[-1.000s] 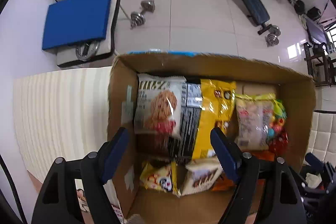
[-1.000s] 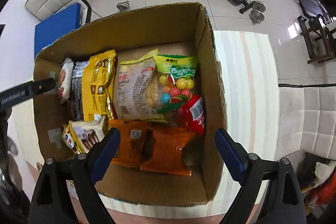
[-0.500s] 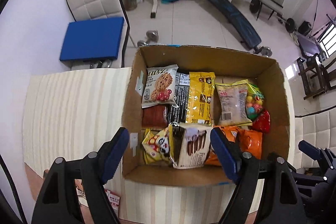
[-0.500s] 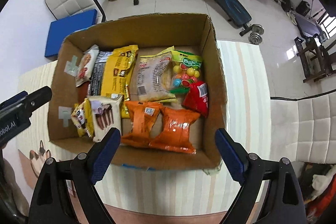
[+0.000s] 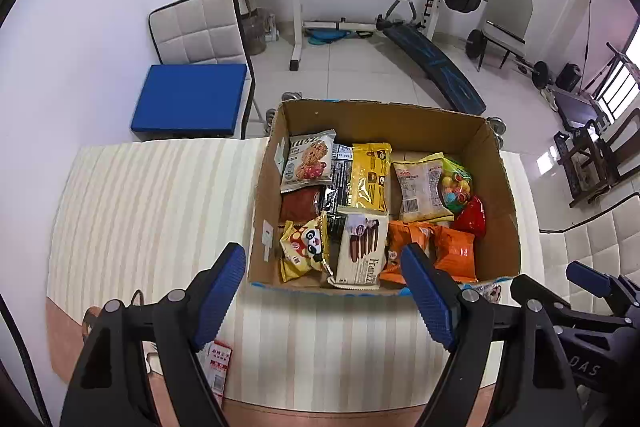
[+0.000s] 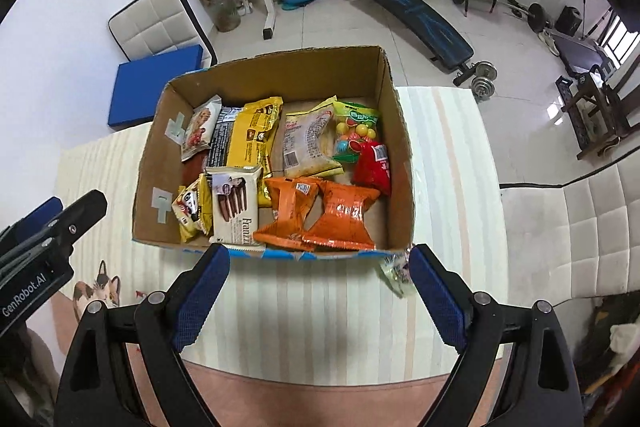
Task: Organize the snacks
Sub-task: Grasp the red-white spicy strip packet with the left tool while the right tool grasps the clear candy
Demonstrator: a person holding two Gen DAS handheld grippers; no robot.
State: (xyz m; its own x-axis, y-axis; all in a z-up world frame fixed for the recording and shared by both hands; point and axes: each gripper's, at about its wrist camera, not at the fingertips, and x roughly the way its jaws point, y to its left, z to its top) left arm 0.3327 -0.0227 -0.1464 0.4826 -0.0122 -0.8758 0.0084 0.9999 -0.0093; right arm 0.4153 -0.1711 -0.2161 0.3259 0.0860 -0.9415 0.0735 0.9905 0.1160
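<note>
Snacks packed in an open cardboard box [image 5: 496, 167] on the striped bench [image 5: 160, 195], seen from above and from the near side. Against the box's left wall, a cookie packet [image 5: 307, 161] over a dark red pack [image 5: 300, 203], with a panda-printed yellow bag [image 5: 304, 247] toward the near wall. Beside those, toward the box's middle, a tall yellow bag [image 5: 370, 177] and a white wafer packet [image 5: 360, 247] lying across the near end. Right of the middle, a pale noodle-like packet [image 5: 418, 187], a bag of coloured sweets [image 5: 456, 183] and a red pouch [image 5: 472, 217] close to the right wall; two orange packs [image 6: 320, 211] side by side along the near wall. Left tool [image 5: 324, 291] poised over the box's near edge, jaws apart, gripping nothing. Right tool [image 6: 320, 291] likewise spread wide and bare — hanging just short of the box's near wall. One small clear-wrapped packet [image 6: 396, 267] outside the box, on the bench at its near right corner; another red-and-white packet [image 5: 218, 367] on the bench near the left tool's base.
</note>
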